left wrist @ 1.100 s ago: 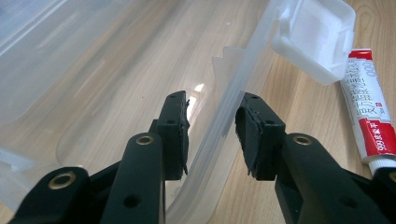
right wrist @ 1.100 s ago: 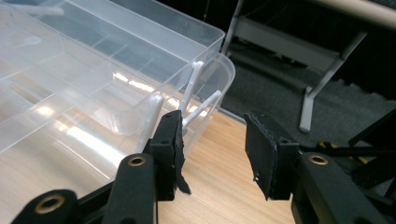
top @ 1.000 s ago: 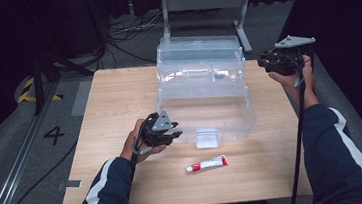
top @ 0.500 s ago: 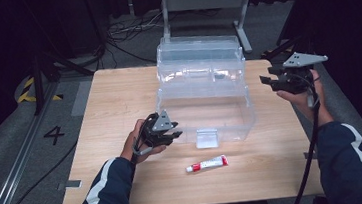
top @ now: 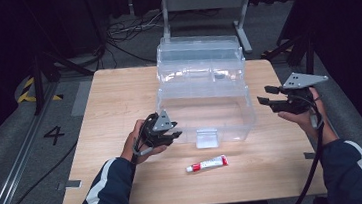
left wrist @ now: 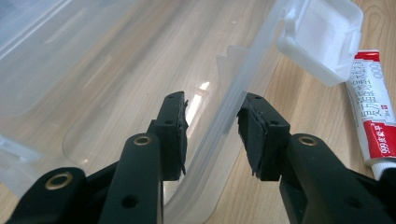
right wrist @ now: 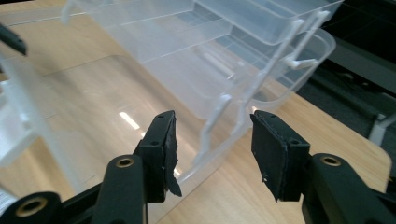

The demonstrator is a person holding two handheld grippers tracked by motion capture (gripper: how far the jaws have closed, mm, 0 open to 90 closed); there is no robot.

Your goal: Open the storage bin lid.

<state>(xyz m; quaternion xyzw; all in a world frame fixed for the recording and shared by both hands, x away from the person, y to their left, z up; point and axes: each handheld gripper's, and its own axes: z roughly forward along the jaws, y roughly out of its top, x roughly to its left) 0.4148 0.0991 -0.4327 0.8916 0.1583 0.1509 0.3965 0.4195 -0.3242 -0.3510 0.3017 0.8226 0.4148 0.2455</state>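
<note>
— Where it lies on the wooden counter [top: 118,93], what does the tube [top: 206,164] read?

— White with a red band, "999" and small print I cannot make out; it lies just in front of the clear plastic box [top: 204,104], near its white latch [top: 206,137].

— And the box?

— Glossy, see-through, lid raised at the back. A "4" marks the grey floor [top: 54,135].

— The tools?

— The left hand-held gripper [left wrist: 212,130] gapes astride the box's front rim; the right hand-held gripper [right wrist: 212,151] is spread wide, with the box's right corner between its pads.
</note>
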